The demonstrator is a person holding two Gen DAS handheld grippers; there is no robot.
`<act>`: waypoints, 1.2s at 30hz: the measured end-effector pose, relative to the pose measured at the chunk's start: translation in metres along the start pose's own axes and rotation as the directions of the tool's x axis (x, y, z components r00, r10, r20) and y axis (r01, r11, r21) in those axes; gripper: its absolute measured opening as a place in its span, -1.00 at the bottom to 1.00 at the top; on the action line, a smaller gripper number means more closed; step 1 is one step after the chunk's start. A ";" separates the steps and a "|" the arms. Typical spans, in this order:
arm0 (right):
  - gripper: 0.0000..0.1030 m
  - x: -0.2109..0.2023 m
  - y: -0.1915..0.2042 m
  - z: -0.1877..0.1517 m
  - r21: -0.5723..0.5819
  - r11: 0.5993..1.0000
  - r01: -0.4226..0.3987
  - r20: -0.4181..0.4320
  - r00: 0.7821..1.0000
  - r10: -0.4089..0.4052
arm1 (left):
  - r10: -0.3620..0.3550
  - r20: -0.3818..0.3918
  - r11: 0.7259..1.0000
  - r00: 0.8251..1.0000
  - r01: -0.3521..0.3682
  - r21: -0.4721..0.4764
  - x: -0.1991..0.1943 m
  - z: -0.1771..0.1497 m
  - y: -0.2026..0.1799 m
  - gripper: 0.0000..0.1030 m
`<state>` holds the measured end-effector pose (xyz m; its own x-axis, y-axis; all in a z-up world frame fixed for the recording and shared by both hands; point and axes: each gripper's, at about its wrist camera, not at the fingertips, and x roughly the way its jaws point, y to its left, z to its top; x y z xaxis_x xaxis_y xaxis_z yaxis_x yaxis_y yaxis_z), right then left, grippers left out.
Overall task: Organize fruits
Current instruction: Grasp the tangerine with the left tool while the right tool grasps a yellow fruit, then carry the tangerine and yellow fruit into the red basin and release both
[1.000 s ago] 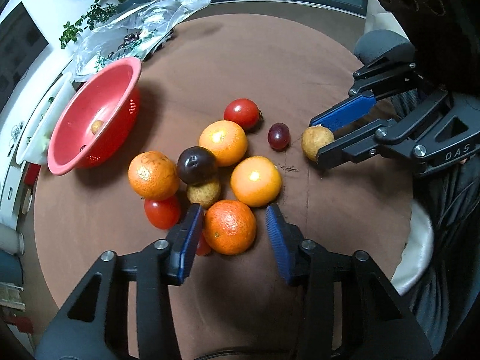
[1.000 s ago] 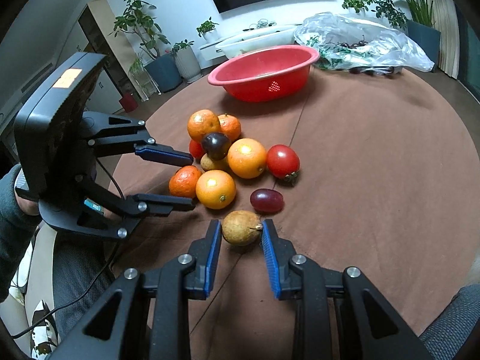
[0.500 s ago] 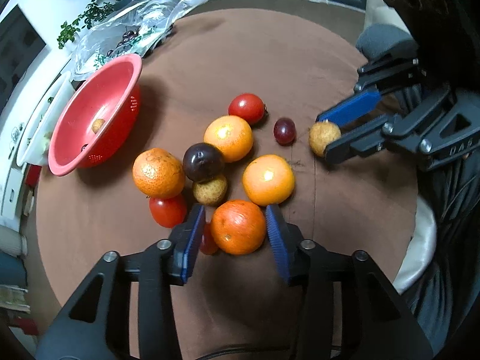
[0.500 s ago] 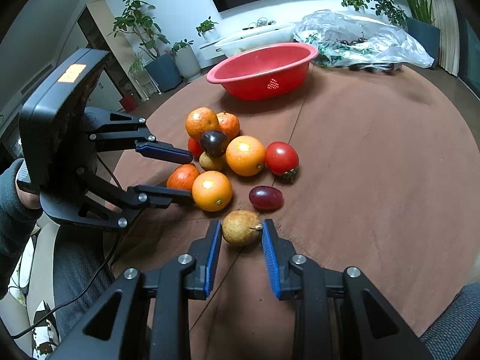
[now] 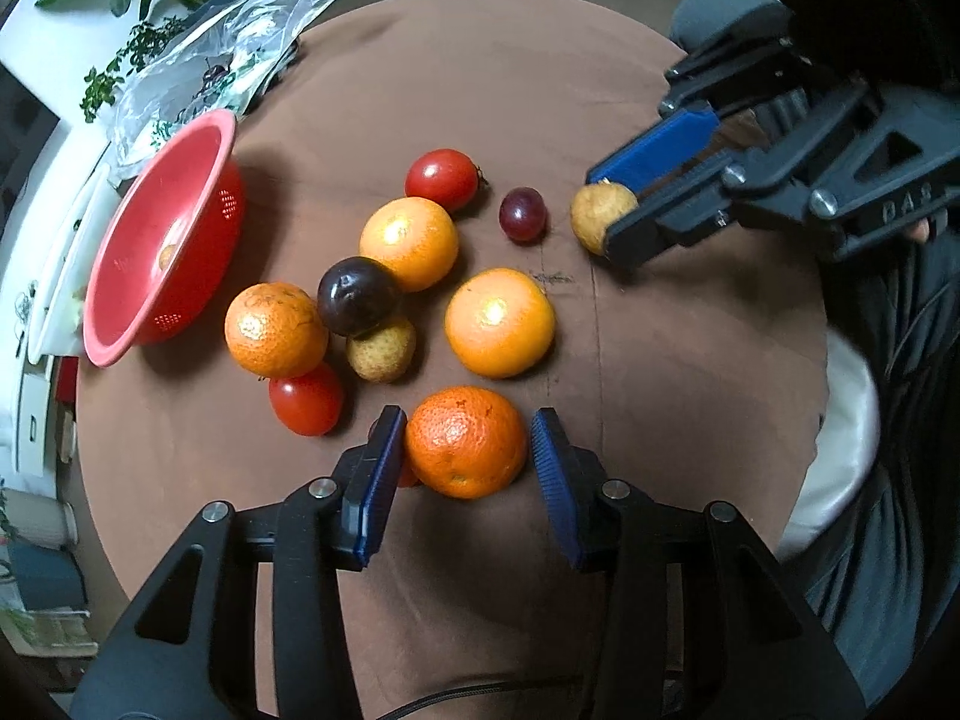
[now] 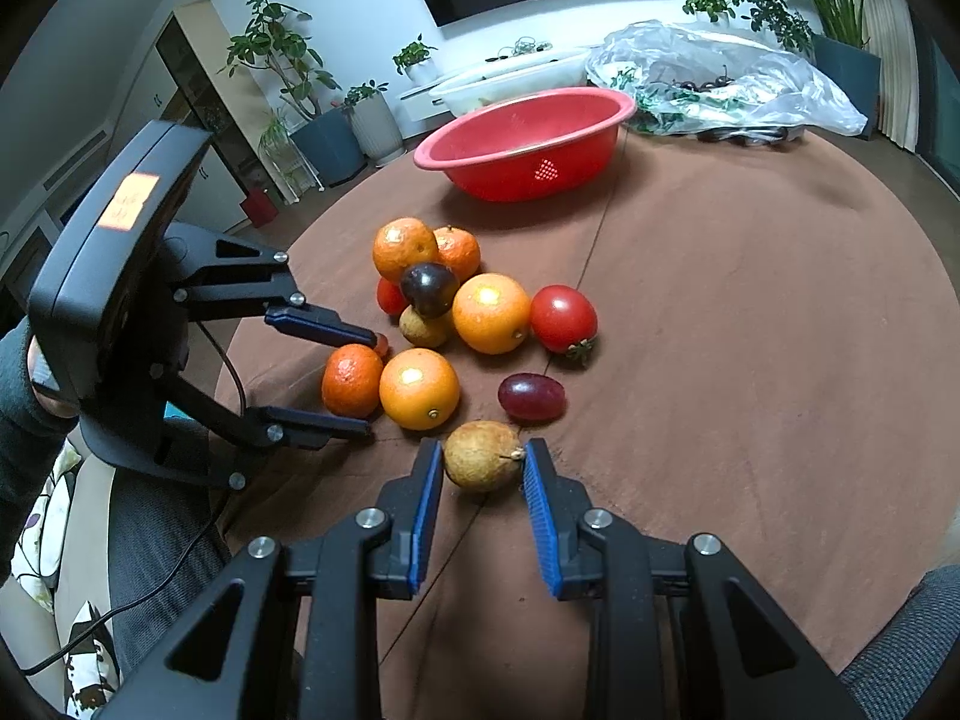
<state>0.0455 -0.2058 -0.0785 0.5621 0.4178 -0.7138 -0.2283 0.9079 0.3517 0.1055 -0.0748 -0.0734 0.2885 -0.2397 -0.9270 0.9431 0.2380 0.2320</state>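
Two grippers bracket fruit on the brown counter [image 5: 480, 90].

The left gripper [image 5: 465, 456] has its jaws spread around a deep-orange mandarin [image 5: 467, 441]; the left pad is just beside the peel, the right pad stands off it. The right gripper [image 6: 483, 483] straddles a tan, rough-skinned fruit [image 6: 483, 455], jaws close on both sides but not visibly clamped. A purple grape [image 6: 531, 397] lies just beyond it. The other oranges, tomatoes and a dark plum [image 5: 358, 296] cluster mid-counter. The red colander [image 5: 162, 234] sits at the far-left edge, holding one small fruit.
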 end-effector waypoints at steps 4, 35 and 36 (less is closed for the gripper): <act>-0.41 0.000 0.000 0.000 -0.001 1.000 -0.001 0.000 1.000 0.001 | 0.052 0.008 0.998 0.999 -0.053 0.034 -0.002 -0.004 -0.008 -0.29; -0.41 -0.038 -0.047 0.070 0.093 0.996 -0.001 0.104 0.995 -0.009 | 0.229 0.367 0.769 0.901 0.064 -0.636 -0.089 -0.030 0.101 -0.31; -0.41 -0.040 -0.051 0.082 0.092 0.996 0.007 0.116 0.993 -0.017 | 0.237 0.365 0.751 0.901 0.069 -0.657 -0.088 -0.027 0.112 -0.31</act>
<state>0.0993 -0.2716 -0.0180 0.6543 0.3952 -0.6447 -0.1503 0.9035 0.4013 0.1809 -0.0016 0.0263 0.5432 -0.5029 -0.6723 0.6198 0.7804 -0.0829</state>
